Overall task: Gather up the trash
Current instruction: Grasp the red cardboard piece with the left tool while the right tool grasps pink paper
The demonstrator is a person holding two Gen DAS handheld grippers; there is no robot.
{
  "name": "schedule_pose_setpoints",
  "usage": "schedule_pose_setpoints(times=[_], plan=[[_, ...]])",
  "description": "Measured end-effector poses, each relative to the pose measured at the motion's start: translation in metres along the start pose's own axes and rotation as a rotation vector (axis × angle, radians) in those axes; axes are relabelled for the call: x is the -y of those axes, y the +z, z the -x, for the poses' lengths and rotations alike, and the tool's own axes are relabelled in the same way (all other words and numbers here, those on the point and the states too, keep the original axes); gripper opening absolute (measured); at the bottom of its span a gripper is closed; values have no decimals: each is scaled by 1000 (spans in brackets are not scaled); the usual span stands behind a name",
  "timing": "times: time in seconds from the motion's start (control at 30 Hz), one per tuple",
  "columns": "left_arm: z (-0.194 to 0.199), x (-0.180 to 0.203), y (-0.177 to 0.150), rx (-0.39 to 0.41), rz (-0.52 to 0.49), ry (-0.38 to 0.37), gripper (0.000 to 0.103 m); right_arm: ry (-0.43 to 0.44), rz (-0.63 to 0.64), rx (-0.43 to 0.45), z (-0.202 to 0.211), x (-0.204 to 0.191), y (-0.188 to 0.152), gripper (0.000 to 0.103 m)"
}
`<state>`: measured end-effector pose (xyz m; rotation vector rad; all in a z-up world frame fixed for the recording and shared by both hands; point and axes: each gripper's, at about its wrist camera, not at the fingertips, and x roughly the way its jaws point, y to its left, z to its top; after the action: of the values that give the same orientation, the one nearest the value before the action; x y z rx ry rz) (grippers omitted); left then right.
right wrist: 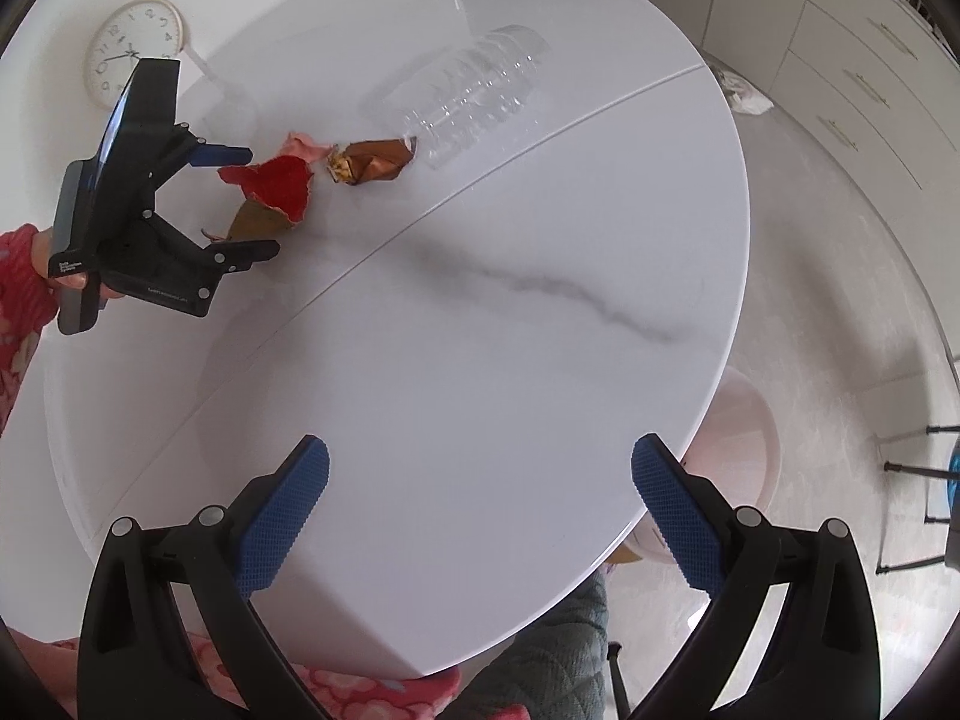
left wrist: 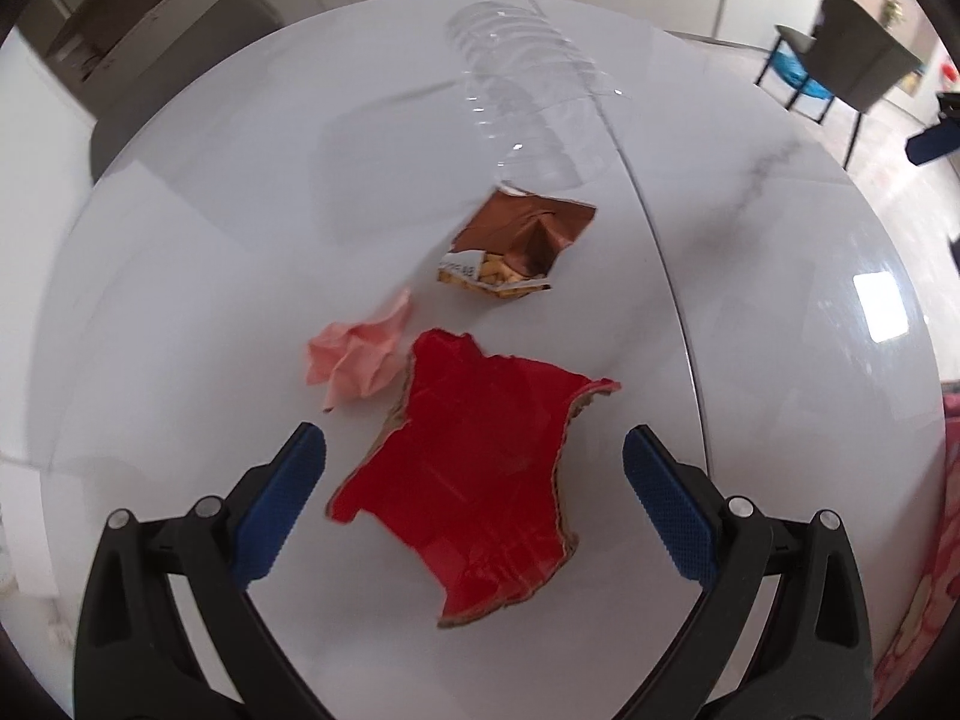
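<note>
A torn red cardboard piece (left wrist: 480, 468) lies on the white marble table (left wrist: 180, 312). My left gripper (left wrist: 474, 450) is open, its blue pads on either side of the cardboard, just above it. Behind lie a crumpled pink paper (left wrist: 360, 354), a torn brown snack wrapper (left wrist: 516, 246) and a clear plastic bottle (left wrist: 528, 96) on its side. In the right wrist view the left gripper (right wrist: 249, 204) straddles the red cardboard (right wrist: 276, 186), with the wrapper (right wrist: 378, 162) and bottle (right wrist: 474, 96) beyond. My right gripper (right wrist: 480, 468) is open and empty above the table's near edge.
A pink bin (right wrist: 738, 462) stands on the floor under the table's right edge. A seam (right wrist: 480, 192) crosses the tabletop. A wall clock (right wrist: 135, 48) hangs at the far left. Grey chairs (left wrist: 852, 60) stand around the table, and white drawers (right wrist: 870, 78) line the wall.
</note>
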<state>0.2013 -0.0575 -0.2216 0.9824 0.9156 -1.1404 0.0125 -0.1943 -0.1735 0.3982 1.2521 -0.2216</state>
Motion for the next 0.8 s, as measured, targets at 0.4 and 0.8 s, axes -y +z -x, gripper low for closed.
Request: schedule_pose_setpoints(times=[0.4, 0.8], plan=[[-3, -8, -23, 56, 63, -51, 59, 10, -14, 12, -3, -17, 15, 100], [16, -13, -76, 116, 318, -50, 55, 78, 100, 107, -8, -67, 81, 100]])
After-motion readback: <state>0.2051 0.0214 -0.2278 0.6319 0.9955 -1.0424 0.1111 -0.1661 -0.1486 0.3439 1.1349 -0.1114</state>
